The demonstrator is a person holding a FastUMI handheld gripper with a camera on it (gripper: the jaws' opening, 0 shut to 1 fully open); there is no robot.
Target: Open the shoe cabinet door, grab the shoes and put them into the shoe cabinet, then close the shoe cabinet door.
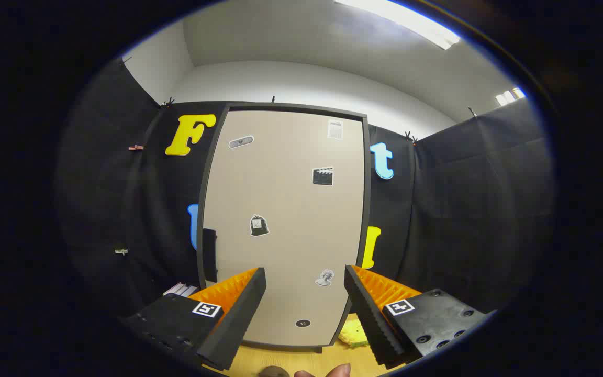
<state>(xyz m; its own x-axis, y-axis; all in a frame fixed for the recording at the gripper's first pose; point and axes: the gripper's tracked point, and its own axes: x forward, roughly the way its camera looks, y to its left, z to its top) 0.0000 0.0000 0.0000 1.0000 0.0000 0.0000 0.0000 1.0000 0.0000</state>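
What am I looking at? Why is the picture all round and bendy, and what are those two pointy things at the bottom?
A person is holding a grabbing tool, and a little camera rides on it, looking forward. Its wide lens bends everything into a circle. The two pointy things are the tool's fingers; together they make the gripper. They stand apart, open, holding nothing. Beyond them is a tall beige shoe cabinet door with a dark frame, shut, with small stickers on it. The cabinet stands on a light wooden floor. Beside its bottom corner, by the right finger, lies something fuzzy and yellow, too hidden to name. Fingertips of a hand peek in just below.
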